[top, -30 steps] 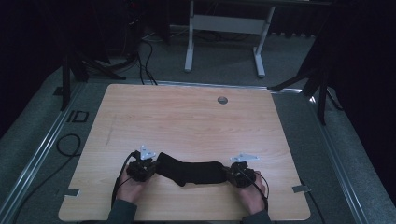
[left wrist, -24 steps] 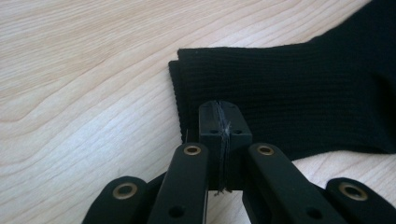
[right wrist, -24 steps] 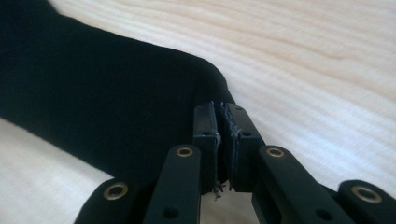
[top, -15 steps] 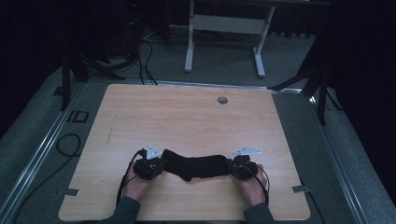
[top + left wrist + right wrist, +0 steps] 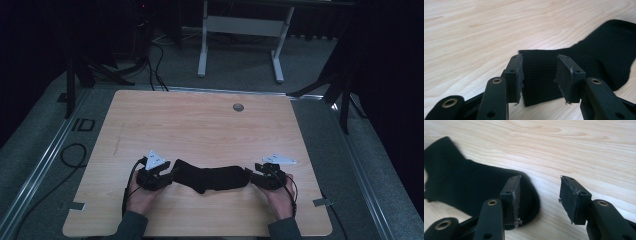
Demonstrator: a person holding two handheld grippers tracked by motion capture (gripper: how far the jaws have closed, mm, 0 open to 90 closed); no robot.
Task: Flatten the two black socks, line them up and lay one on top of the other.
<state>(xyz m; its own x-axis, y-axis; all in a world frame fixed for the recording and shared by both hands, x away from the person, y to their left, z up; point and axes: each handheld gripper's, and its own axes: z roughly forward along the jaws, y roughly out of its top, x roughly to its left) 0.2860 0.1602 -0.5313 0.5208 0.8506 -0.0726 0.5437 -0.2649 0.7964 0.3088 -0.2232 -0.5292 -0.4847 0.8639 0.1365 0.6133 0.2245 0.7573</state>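
sock [image 5: 212, 178]: flat on near desk [image 5: 200, 125], long axis left-right between your hands | left hand-held gripper [image 5: 167, 175]: just been opening, cuff end between unpressed pads | right hand-held gripper [image 5: 254, 178]: just been opening, toe end beside one pad, released | both ends equally near you

I see a black sock [image 5: 212, 178] lying flat and stretched out on the wood, ribbed cuff [image 5: 537, 75] between my left fingers [image 5: 514, 78], unpinched; its rounded toe [image 5: 530, 200] sits beside my right gripper's inner finger [image 5: 510, 200].
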